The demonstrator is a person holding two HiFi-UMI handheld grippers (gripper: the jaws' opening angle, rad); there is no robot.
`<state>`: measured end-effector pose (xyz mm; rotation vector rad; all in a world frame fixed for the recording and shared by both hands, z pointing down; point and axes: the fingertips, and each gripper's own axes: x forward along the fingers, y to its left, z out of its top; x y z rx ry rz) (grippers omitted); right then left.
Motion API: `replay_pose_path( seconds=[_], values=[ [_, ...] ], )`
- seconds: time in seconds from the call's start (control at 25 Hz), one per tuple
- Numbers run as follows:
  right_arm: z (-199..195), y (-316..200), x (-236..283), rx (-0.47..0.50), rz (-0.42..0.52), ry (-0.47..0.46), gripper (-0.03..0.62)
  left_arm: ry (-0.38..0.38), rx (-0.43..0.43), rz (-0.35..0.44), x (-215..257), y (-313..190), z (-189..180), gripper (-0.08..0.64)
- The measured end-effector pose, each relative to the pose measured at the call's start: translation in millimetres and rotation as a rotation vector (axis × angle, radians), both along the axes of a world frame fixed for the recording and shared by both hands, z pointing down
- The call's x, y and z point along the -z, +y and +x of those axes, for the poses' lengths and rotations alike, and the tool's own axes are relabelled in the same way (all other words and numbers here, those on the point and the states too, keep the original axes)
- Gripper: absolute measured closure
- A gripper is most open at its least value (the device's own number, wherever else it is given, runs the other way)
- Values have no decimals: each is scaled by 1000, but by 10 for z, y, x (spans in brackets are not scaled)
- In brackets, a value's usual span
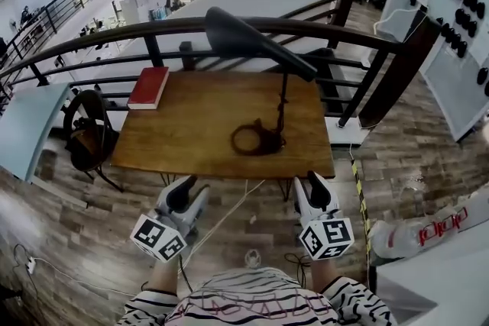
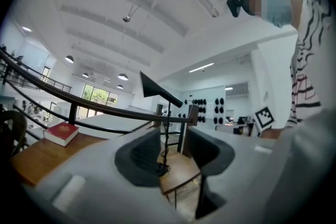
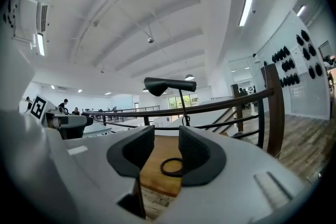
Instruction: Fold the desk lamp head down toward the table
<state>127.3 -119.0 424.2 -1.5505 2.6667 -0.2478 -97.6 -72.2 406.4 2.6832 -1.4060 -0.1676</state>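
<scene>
The rectangular brown wooden surface carried a red book at its far-left corner and a black ring-based desk lamp right of centre.

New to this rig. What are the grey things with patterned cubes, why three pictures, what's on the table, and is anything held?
No robot: a person holds a grey two-jaw tool in each hand, the left gripper and right gripper. One picture is from a head camera looking down; the others from a camera on each gripper. On the brown wooden table are a black desk lamp with a ring base and a red book. Both grippers are open and empty, short of the table.
</scene>
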Motion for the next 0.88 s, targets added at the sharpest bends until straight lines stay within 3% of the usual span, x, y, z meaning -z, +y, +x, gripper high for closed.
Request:
replay_pose_path(
  seconds=[0.52, 0.88],
  values=[
    [-62, -1218, 75, 50, 55, 48, 472, -18, 51, 108, 369, -1211, 34, 407],
    [-380, -2073, 179, -33, 64, 73, 472, -34, -12, 191, 832, -2247, -342, 407]
  ],
)
